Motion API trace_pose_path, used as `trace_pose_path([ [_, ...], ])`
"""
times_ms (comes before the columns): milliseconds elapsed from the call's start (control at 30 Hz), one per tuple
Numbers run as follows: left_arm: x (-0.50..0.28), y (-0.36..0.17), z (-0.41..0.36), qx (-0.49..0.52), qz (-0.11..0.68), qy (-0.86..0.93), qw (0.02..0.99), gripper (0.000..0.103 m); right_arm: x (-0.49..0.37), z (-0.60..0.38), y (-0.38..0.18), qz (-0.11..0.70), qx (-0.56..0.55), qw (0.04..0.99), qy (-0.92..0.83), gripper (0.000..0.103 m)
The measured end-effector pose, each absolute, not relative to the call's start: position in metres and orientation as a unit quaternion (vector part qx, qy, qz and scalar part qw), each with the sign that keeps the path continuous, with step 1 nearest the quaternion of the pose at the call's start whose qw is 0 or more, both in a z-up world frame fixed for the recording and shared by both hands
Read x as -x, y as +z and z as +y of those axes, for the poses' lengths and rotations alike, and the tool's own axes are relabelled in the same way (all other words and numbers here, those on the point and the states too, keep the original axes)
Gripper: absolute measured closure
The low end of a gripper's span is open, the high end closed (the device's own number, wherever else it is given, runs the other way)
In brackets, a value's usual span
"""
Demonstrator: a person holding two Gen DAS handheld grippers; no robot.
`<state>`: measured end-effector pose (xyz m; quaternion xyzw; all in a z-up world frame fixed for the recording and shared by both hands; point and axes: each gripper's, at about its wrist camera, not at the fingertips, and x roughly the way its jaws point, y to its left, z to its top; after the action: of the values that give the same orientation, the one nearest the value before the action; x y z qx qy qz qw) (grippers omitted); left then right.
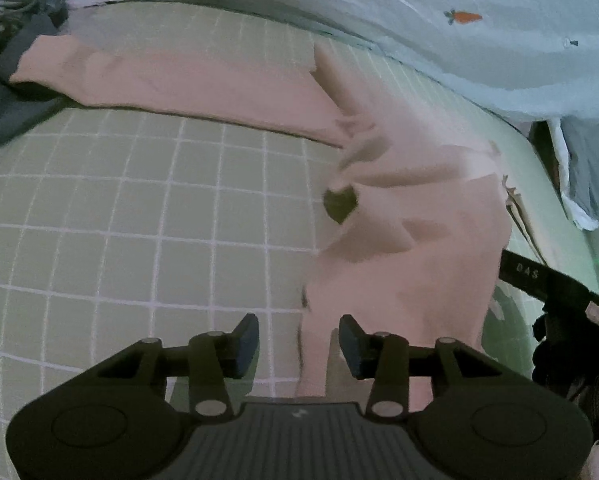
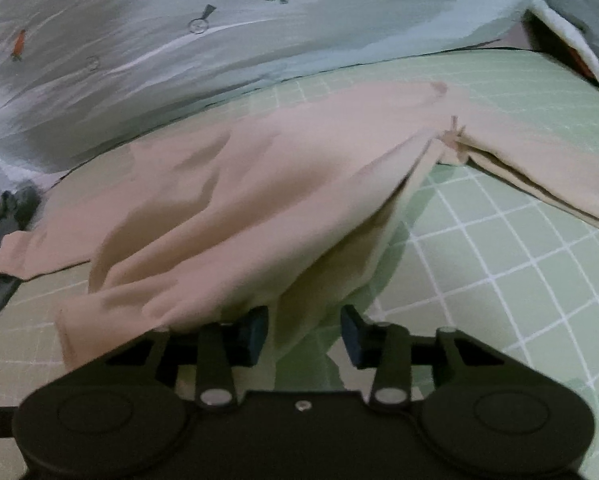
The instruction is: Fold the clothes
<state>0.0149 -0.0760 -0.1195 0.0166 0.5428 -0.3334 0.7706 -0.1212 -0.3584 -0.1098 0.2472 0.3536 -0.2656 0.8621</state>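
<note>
The pink trousers (image 1: pixel 227 80) are spread on the green gridded sheet (image 1: pixel 99 208) of the bed for folding, the waist end being straddled by both the left tool (image 1: pixel 298 340) and right tool (image 2: pixel 304 334), each unclenched with nothing pinched.

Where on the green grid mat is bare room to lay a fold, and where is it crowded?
Bare mat lies beside the left tongs, bordered by the pink garment and its long leg. More bare grid lies beside the right tongs. It is crowded along the carrot-print bedding and by the grey clothes.
</note>
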Motion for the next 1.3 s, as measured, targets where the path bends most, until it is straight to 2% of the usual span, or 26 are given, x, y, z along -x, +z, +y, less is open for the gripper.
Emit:
trace_pose_path([
  [100, -0.01, -0.122, -0.083, -0.021, 0.548, -0.331, 0.768, 0.056, 0.115, -0.359, -0.112, 0.37, -0.235, 0.863, -0.25, 0.061],
  [133, -0.008, -0.123, -0.085, -0.023, 0.551, -0.329, 0.767, 0.056, 0.114, -0.359, -0.111, 0.375, -0.227, 0.865, -0.244, 0.067],
  [167, -0.006, -0.124, -0.087, -0.025, 0.553, -0.325, 0.767, 0.056, 0.112, -0.358, -0.11, 0.379, -0.218, 0.868, -0.234, 0.077],
  [200, -0.004, -0.124, -0.089, -0.026, 0.556, -0.32, 0.767, 0.056, 0.111, -0.358, -0.109, 0.383, -0.209, 0.871, -0.224, 0.083],
  [233, -0.002, -0.125, -0.09, -0.027, 0.559, -0.316, 0.767, 0.056, 0.11, -0.357, -0.109, 0.388, -0.2, 0.874, -0.216, 0.099],
  [367, 0.004, -0.13, -0.096, -0.02, 0.573, -0.287, 0.768, 0.056, 0.117, -0.359, -0.108, 0.404, -0.167, 0.876, -0.201, 0.1],
  [633, 0.018, -0.134, -0.1, 0.003, 0.576, -0.228, 0.785, 0.055, 0.169, -0.398, -0.101, 0.423, -0.153, 0.855, -0.257, 0.1],
  [767, 0.029, -0.133, -0.104, -0.006, 0.569, -0.217, 0.793, 0.05, 0.195, -0.415, -0.098, 0.428, -0.123, 0.839, -0.314, 0.1],
  [833, 0.032, -0.133, -0.105, -0.007, 0.567, -0.209, 0.797, 0.05, 0.207, -0.425, -0.096, 0.415, -0.145, 0.838, -0.323, 0.098],
  [900, 0.035, -0.132, -0.108, -0.011, 0.565, -0.204, 0.799, 0.05, 0.214, -0.43, -0.095, 0.405, -0.163, 0.839, -0.323, 0.086],
  [933, 0.037, -0.132, -0.11, -0.013, 0.565, -0.202, 0.8, 0.05, 0.217, -0.431, -0.095, 0.401, -0.169, 0.841, -0.321, 0.069],
  [967, 0.039, -0.131, -0.112, -0.014, 0.566, -0.203, 0.799, 0.05, 0.218, -0.431, -0.096, 0.397, -0.178, 0.842, -0.32, 0.055],
  [1033, 0.043, -0.132, -0.117, -0.013, 0.567, -0.206, 0.798, 0.05, 0.226, -0.436, -0.099, 0.384, -0.213, 0.844, -0.308, 0.053],
  [1100, 0.049, -0.133, -0.12, -0.016, 0.565, -0.214, 0.796, 0.05, 0.23, -0.442, -0.103, 0.38, -0.246, 0.841, -0.296, 0.046],
  [1167, 0.054, -0.133, -0.124, -0.024, 0.562, -0.22, 0.797, 0.052, 0.231, -0.439, -0.107, 0.384, -0.248, 0.842, -0.286, 0.045],
  [1233, 0.058, -0.133, -0.128, -0.028, 0.559, -0.224, 0.798, 0.06, 0.228, -0.437, -0.108, 0.39, -0.237, 0.848, -0.269, 0.049],
  [1300, 0.061, -0.135, -0.131, -0.031, 0.557, -0.227, 0.799, 0.09, 0.224, -0.435, -0.109, 0.396, -0.225, 0.854, -0.252, 0.065],
])
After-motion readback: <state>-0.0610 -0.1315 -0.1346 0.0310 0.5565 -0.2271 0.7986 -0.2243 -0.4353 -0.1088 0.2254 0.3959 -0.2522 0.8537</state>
